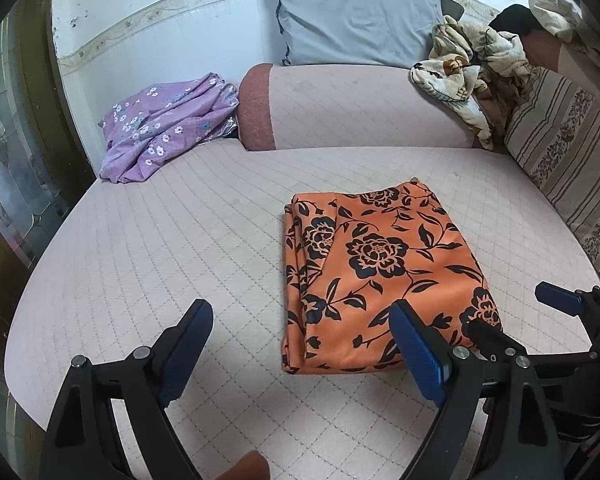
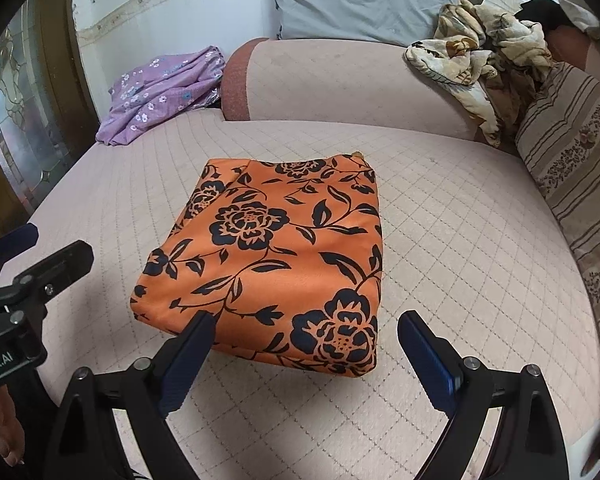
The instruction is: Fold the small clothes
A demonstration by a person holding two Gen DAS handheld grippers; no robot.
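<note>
Quilted pink mattress [image 2: 460, 240] carries the orange floral garment [image 2: 276, 256] already folded; both claws, left claw [image 1: 300, 344] and right claw [image 2: 306, 354], gape empty; the purple floral garment [image 1: 164, 124] far left looks unfolded.

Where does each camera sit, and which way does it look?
Left wrist: on the left gripper, looking down across the bed; folded orange floral cloth ahead-right; right gripper at the right edge.
Right wrist: on the right gripper, facing the cloth straight; left gripper at the left edge.
Shared: cloth, purple garment, grey pillow.
</note>
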